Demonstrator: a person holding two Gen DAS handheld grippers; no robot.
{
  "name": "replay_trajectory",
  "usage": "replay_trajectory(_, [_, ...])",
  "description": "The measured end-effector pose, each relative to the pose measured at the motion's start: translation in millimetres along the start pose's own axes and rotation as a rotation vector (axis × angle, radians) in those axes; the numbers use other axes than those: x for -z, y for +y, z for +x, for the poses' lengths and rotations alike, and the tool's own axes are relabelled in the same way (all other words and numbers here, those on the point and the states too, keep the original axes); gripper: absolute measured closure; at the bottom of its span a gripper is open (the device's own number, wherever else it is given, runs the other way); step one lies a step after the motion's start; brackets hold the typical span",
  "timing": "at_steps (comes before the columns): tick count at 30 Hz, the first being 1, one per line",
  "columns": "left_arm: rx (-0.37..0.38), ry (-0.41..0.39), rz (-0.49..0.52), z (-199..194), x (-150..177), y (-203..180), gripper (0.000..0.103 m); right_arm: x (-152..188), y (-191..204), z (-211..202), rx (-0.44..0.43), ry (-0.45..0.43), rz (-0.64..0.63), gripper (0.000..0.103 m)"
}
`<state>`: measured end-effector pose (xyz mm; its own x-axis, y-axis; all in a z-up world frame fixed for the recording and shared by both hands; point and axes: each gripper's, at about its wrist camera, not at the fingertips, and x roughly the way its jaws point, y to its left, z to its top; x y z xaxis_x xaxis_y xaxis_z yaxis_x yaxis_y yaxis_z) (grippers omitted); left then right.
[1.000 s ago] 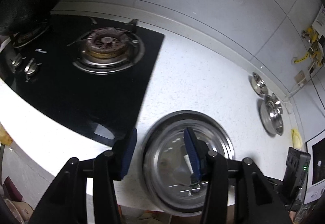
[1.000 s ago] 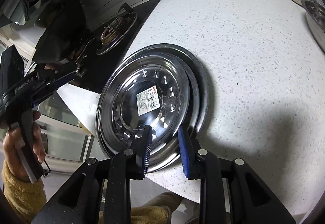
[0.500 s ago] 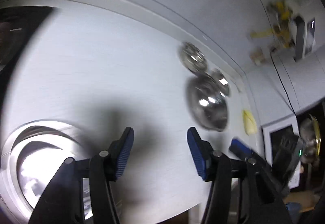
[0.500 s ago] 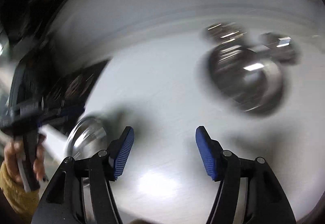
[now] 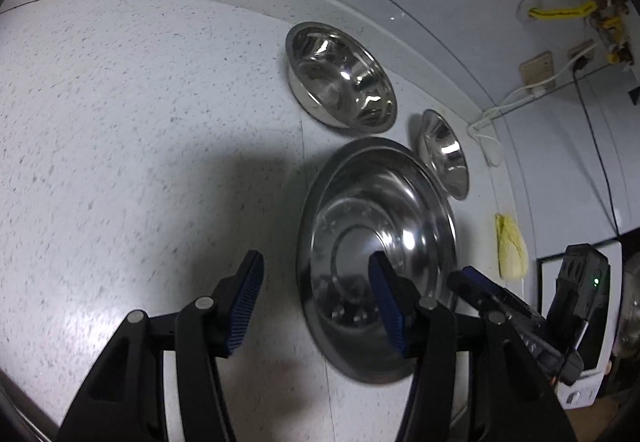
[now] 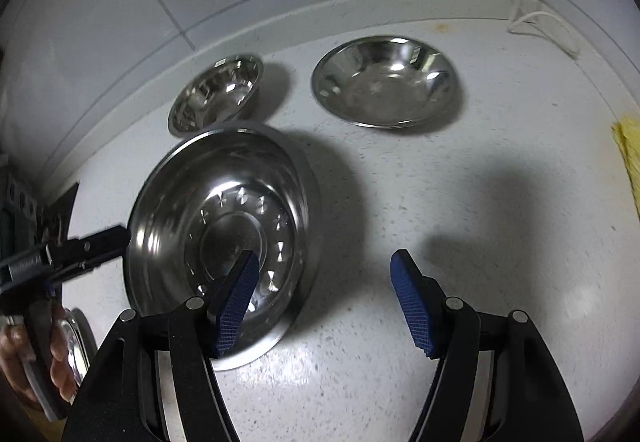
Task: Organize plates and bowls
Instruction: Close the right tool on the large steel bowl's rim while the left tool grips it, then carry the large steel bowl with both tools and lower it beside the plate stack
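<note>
A large steel bowl (image 5: 380, 242) (image 6: 224, 230) sits on the speckled white counter. Behind it stand a medium steel bowl (image 5: 340, 81) (image 6: 212, 93) and another steel bowl (image 5: 444, 153) (image 6: 384, 81) near the wall. My left gripper (image 5: 316, 298) is open and empty, its right finger over the large bowl's left side. My right gripper (image 6: 324, 302) is open and empty, its left finger over the large bowl's right side. The edge of the stacked steel plates (image 6: 78, 346) shows at the far left in the right wrist view.
The counter (image 5: 140, 121) runs to a tiled wall with a raised backsplash. A yellow cloth (image 5: 510, 246) (image 6: 628, 149) lies at the right end. White cables (image 5: 488, 129) hang by the wall sockets. A white appliance (image 5: 592, 362) stands at the far right.
Both grippers swung right, away from the stacked plates and the stove, to the bowls. My right gripper opened wide. The large bowl now lies between the two grippers.
</note>
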<state>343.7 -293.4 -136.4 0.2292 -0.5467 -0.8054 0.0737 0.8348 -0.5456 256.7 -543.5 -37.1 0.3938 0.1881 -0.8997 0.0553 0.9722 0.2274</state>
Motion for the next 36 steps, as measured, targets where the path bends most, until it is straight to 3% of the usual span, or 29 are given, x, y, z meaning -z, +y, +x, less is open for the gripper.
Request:
replay_trajectory(4, [-0.002, 0.039, -0.041, 20, -7, 1, 0.053, -7, 3, 14, 0.035, 0.041, -0.044, 0.062])
replay_trajectory(9, [0.038, 0.094, -0.107, 36, -4, 7, 0.069, -9, 3, 29, 0.015, 0.096, -0.060, 0.090])
replay_trajectory(11, [0.035, 0.100, -0.111, 42, -4, 8, 0.082, -9, 3, 31, 0.013, 0.094, -0.062, 0.090])
replay_trajectory(14, [0.040, 0.100, -0.130, 42, -5, 12, 0.092, -12, 3, 31, 0.012, 0.090, -0.051, 0.090])
replay_trajectory(21, [0.041, 0.035, -0.059, -5, 10, -1, 0.092, -1, 20, -13, -0.017, 0.006, -0.057, 0.091])
replay_trajectory(26, [0.070, 0.015, -0.091, -53, 36, 11, 0.092, 20, 50, -54, -0.091, -0.060, -0.062, 0.091])
replay_trajectory(36, [0.058, -0.039, -0.173, -133, 98, 53, 0.092, 68, 109, -86, -0.226, -0.066, -0.120, 0.092])
